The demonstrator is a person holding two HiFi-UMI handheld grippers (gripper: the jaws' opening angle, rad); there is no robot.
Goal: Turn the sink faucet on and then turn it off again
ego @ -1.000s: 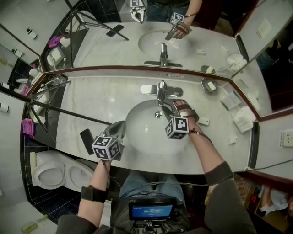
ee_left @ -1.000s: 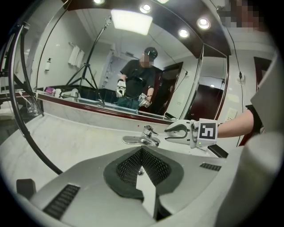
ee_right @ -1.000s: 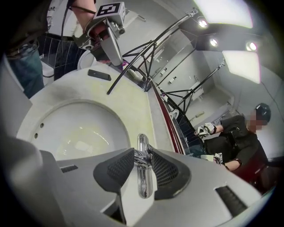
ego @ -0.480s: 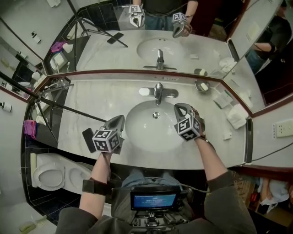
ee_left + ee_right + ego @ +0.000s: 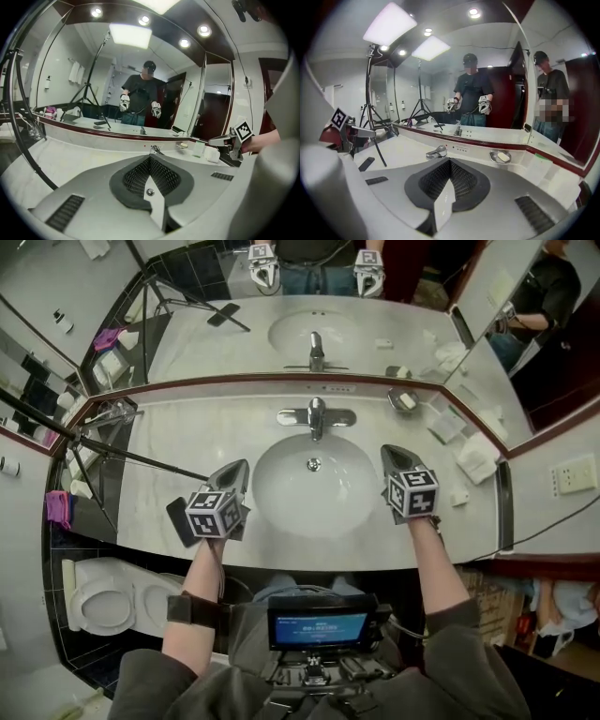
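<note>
Through the head camera I saw two pale grey shells, the left gripper [image 5: 240,469] and the right gripper [image 5: 388,452]. Each carried a cube [image 5: 216,514] of black-and-white square markers. The person wore dark grey sleeves [image 5: 466,652] over the upper arms, a black strap [image 5: 192,610] around the left forearm and blue jeans [image 5: 281,589], with a small lit screen [image 5: 321,625] on the chest rig. In the left gripper view, the pads [image 5: 138,176] were black mesh, with one silver screw [image 5: 150,192] and ribbed black patches [image 5: 65,212] on the grey shell.

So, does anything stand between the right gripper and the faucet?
Nothing visible does. The right gripper, shut and empty, is over the counter right of the basin; only counter and basin rim lie between it and the faucet.
</note>
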